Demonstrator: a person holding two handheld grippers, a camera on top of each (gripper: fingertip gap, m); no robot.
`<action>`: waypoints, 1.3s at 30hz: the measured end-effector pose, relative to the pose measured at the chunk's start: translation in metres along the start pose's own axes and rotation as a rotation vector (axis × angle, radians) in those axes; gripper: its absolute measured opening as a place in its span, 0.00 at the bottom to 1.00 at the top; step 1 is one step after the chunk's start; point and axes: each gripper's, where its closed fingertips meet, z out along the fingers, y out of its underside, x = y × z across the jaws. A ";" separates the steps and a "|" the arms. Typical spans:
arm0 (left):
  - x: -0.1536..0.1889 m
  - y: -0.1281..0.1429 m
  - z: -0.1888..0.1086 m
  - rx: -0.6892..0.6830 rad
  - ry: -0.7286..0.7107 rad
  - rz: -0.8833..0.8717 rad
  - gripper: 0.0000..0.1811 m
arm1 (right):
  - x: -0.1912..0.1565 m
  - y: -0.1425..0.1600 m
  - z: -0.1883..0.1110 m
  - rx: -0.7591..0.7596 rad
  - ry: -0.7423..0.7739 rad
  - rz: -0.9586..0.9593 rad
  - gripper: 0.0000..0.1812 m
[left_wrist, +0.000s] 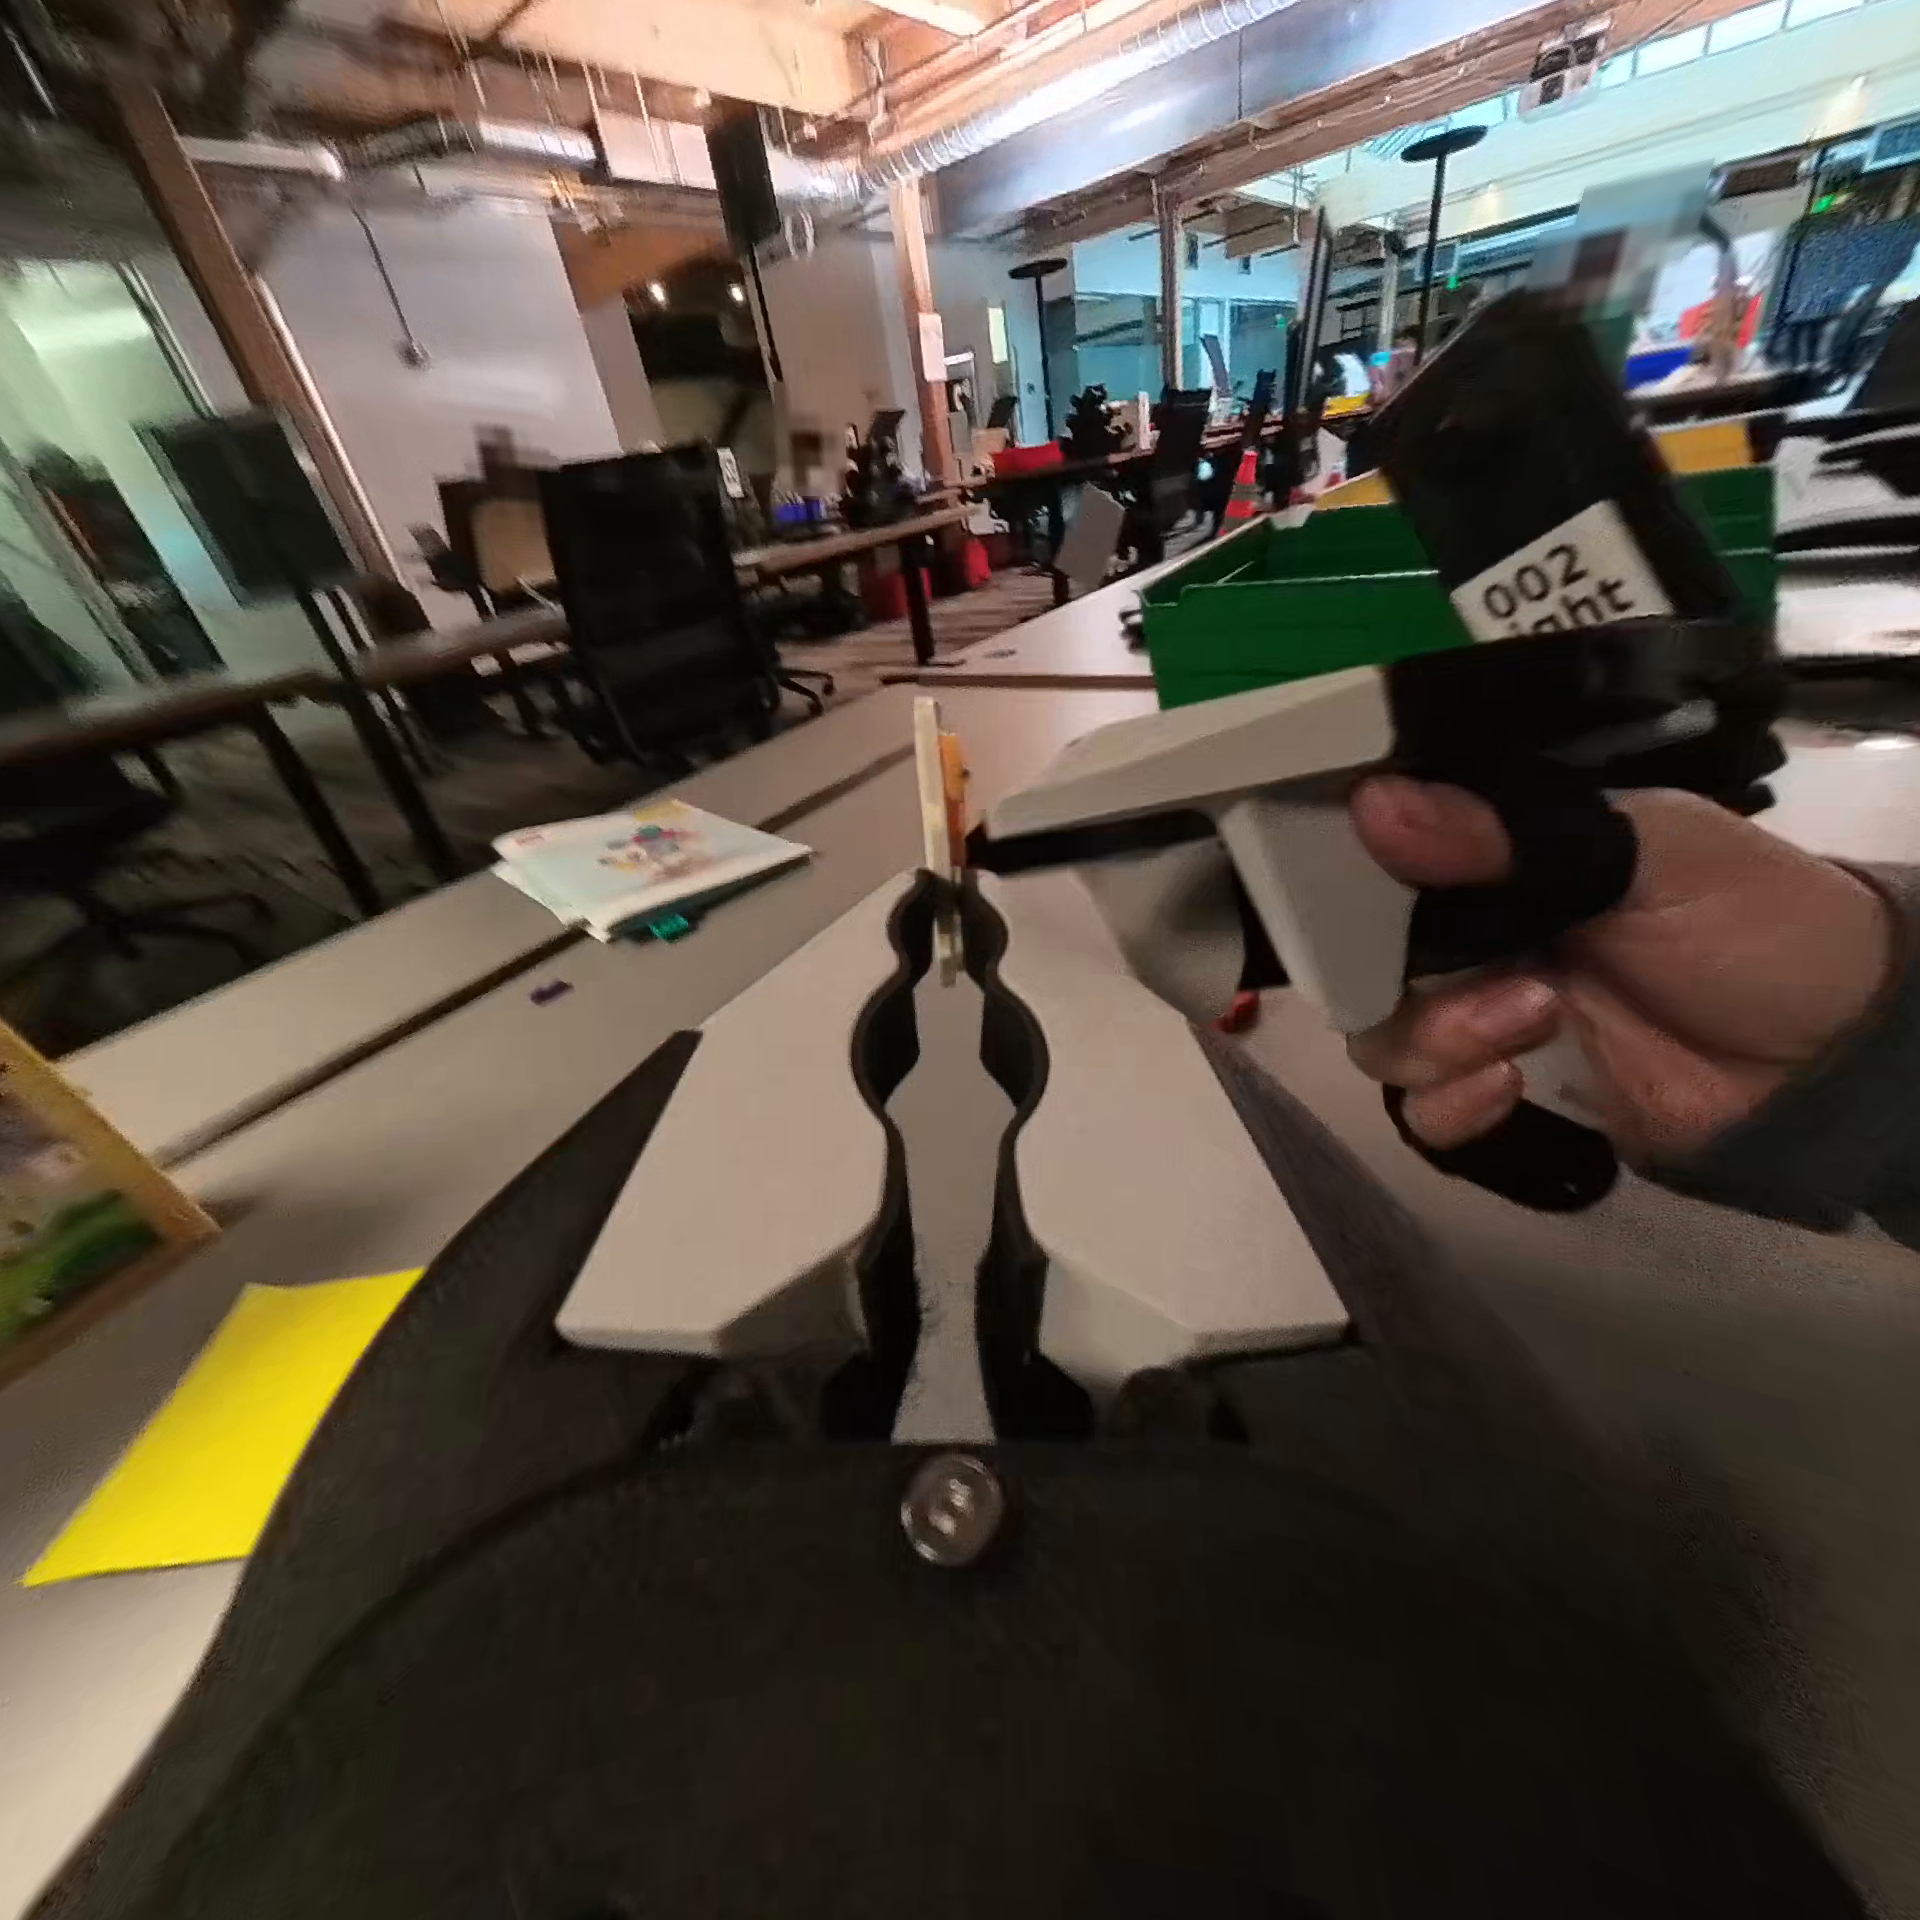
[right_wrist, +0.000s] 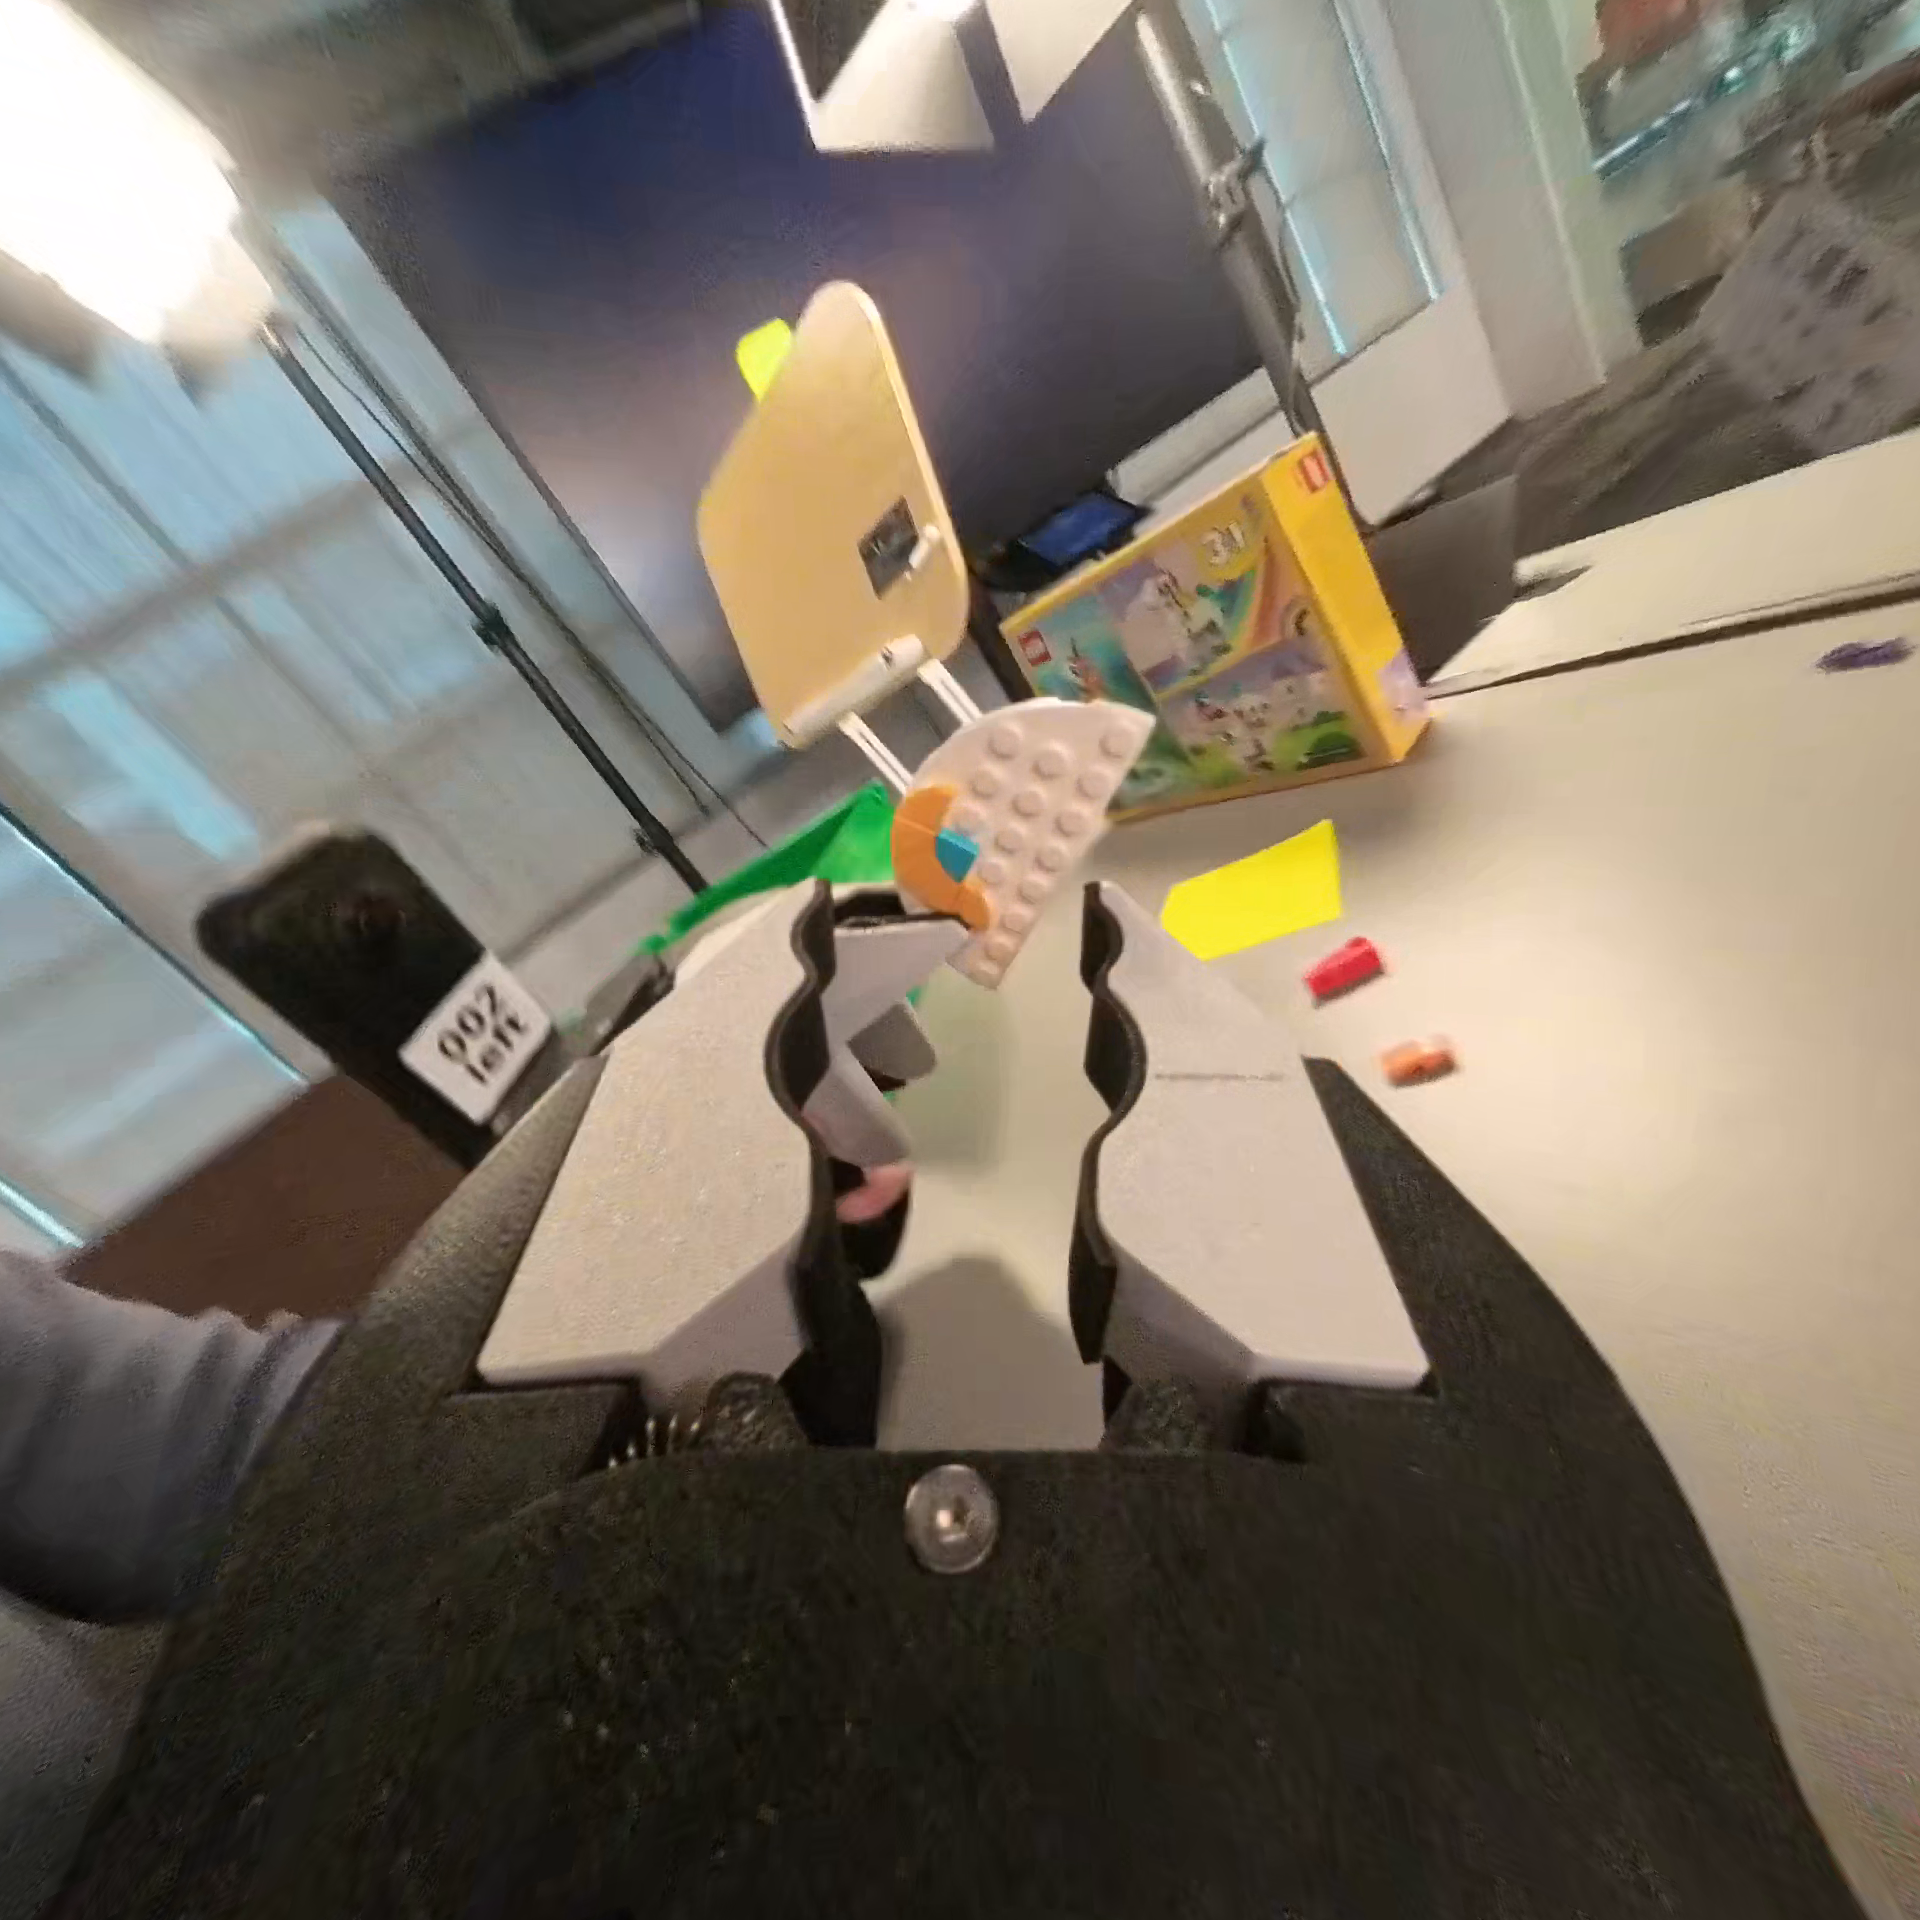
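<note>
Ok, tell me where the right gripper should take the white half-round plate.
Grip the bare curved rim of the white half-round plate, closing across its thin faces from the studded side. The left gripper already pinches the lower edge, and orange pieces crowd the other end.

Both grippers: grey wavy-edged jaws w/ black lining, black textured bodies, silver screw; grey sleeves.

The left gripper is held level, its fingertips pinched nearly together on a thin edge-on piece. The right gripper comes in from the side (gripped by a hand on its black handle), its fingers spread wide apart and empty.
</note>
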 end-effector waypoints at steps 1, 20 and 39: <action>0.001 -0.003 -0.001 0.009 -0.016 0.039 0.02 | -0.002 -0.002 0.001 0.032 -0.028 0.052 0.25; 0.015 0.000 -0.002 -0.021 0.212 -0.231 0.02 | 0.008 0.001 -0.015 -0.060 -0.205 0.039 0.03; 0.014 0.017 0.004 -0.140 0.110 -0.027 0.02 | 0.007 -0.005 -0.007 0.030 -0.188 0.120 0.17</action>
